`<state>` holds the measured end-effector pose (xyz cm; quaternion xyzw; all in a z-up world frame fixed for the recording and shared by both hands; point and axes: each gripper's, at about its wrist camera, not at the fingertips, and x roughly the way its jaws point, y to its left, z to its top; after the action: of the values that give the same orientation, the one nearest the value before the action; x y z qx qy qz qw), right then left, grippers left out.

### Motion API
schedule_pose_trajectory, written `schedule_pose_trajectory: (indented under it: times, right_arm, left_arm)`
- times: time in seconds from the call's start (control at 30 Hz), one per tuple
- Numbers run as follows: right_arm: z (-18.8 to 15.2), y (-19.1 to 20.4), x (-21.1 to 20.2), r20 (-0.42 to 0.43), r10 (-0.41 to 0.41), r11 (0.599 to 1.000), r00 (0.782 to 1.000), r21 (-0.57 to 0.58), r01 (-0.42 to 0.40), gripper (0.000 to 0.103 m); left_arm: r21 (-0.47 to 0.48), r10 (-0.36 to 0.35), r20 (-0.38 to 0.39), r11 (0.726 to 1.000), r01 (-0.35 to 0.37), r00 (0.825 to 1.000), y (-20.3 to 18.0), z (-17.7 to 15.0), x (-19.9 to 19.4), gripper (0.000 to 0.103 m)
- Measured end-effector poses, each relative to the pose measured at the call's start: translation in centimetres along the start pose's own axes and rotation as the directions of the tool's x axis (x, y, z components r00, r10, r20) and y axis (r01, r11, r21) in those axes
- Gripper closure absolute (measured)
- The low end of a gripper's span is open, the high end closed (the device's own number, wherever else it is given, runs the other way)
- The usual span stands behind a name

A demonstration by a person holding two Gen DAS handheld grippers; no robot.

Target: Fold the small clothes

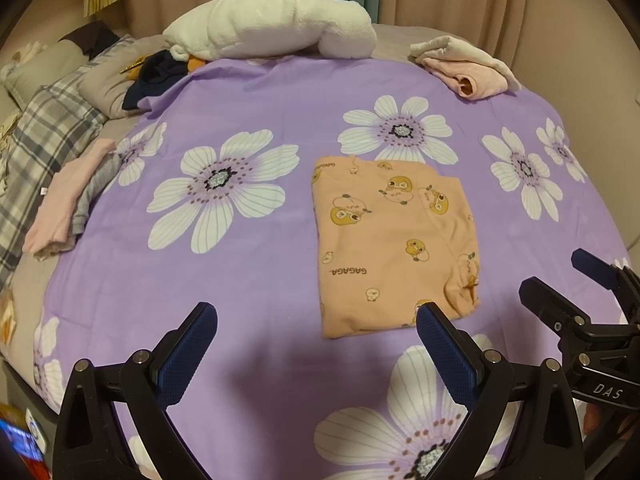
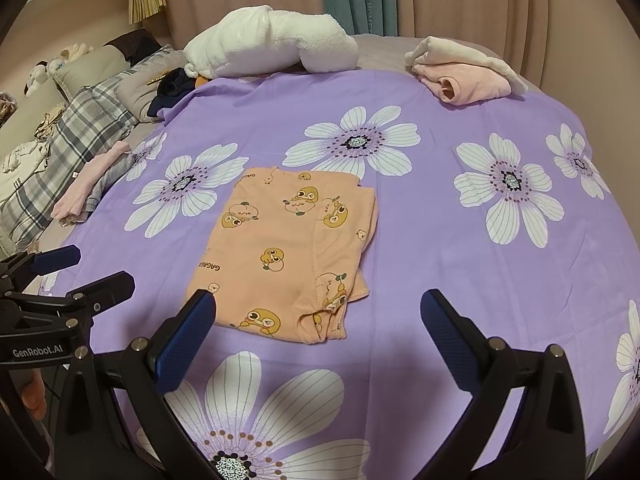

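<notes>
An orange garment with duck prints (image 1: pixel 392 240) lies folded into a flat rectangle on the purple flowered sheet (image 1: pixel 248 92); it also shows in the right wrist view (image 2: pixel 280 252). My left gripper (image 1: pixel 316 344) is open and empty, just short of the garment's near edge. My right gripper (image 2: pixel 318 332) is open and empty, above the garment's near right corner. Each gripper shows at the edge of the other's view: the right gripper (image 1: pixel 568 280) and the left gripper (image 2: pixel 84 268).
A pink and cream clothes pile (image 1: pixel 464 64) lies at the far right. A white fluffy blanket (image 1: pixel 272 24) lies at the far middle. Pink and grey folded clothes (image 1: pixel 72 200) lie at the left edge, beside a plaid quilt (image 1: pixel 44 128). Curtains hang behind.
</notes>
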<state>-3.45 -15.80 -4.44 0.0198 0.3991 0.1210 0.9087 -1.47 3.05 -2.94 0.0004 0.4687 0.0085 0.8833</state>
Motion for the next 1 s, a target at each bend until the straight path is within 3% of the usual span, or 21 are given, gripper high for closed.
schedule_pose_trajectory:
  times: [1.0]
  right_arm:
    - [-0.04,0.03,0.29,-0.008,0.001,1.0,1.0,0.005,-0.001,0.0]
  left_arm:
    - [0.004,0.003,0.001,1.0,-0.003,1.0,-0.57,-0.06,0.53,0.004]
